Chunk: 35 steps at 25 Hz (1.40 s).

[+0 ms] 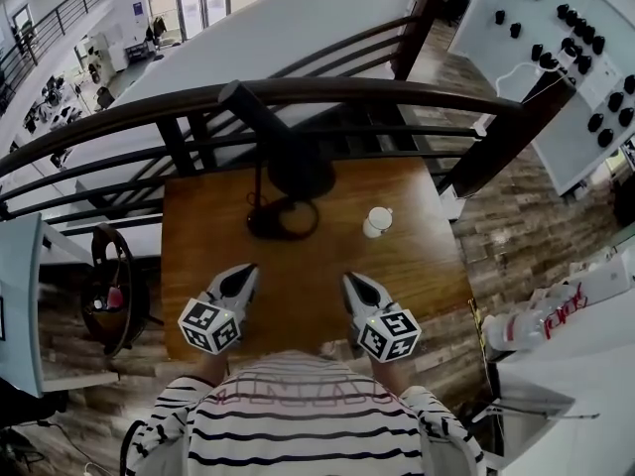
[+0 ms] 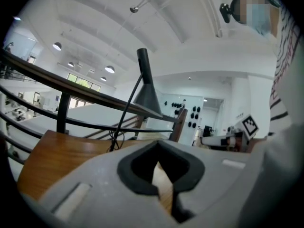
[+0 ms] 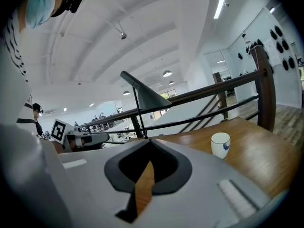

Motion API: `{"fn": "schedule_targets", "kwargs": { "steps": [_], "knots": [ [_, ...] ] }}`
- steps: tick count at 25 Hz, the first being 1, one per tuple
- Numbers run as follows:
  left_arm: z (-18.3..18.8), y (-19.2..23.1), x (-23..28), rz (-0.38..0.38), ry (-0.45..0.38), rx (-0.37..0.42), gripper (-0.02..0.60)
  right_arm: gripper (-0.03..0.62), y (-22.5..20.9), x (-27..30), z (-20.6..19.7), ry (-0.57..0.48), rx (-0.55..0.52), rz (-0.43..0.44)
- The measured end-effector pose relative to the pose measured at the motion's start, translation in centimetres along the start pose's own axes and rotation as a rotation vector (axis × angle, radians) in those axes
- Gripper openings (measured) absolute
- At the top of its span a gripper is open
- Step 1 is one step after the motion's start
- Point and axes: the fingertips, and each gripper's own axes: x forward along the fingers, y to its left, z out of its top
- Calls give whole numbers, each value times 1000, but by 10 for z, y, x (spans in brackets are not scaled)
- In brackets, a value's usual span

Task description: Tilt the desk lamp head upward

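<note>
A black desk lamp stands at the far middle of the wooden table [image 1: 417, 266]. Its round base [image 1: 283, 218] has a cord looped on it, and its cone head [image 1: 300, 164] points down. In the left gripper view the lamp head [image 2: 147, 98] rises ahead beyond the jaws, and in the right gripper view the lamp head [image 3: 151, 97] stands ahead, slightly left. My left gripper [image 1: 241, 276] and right gripper [image 1: 355, 284] rest side by side near the table's front edge, well short of the lamp. Both are shut with nothing between the jaws.
A white cup [image 1: 377, 222] stands right of the lamp base, and the right gripper view also shows this cup [image 3: 220, 144]. A dark curved railing [image 1: 327, 92] runs behind the table. A white board with black knobs [image 1: 575, 38] is at the far right. Bottles [image 1: 541, 317] lie on a white counter at right.
</note>
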Motion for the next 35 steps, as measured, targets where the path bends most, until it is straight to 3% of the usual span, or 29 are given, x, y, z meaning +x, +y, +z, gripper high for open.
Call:
{"fn": "schedule_targets", "kwargs": {
  "steps": [16,26,35],
  "knots": [
    [-29,15,-34,-45,97,-2,0,0,37,10,-34,27,14,-32],
    [-38,5,-25,-83,116,5,2,0,28,-1,-42,28,14,-74],
    [-39,-1,-22,-70,111,-5,2,0,20,-6,-41,40,11,-79]
  ]
}}
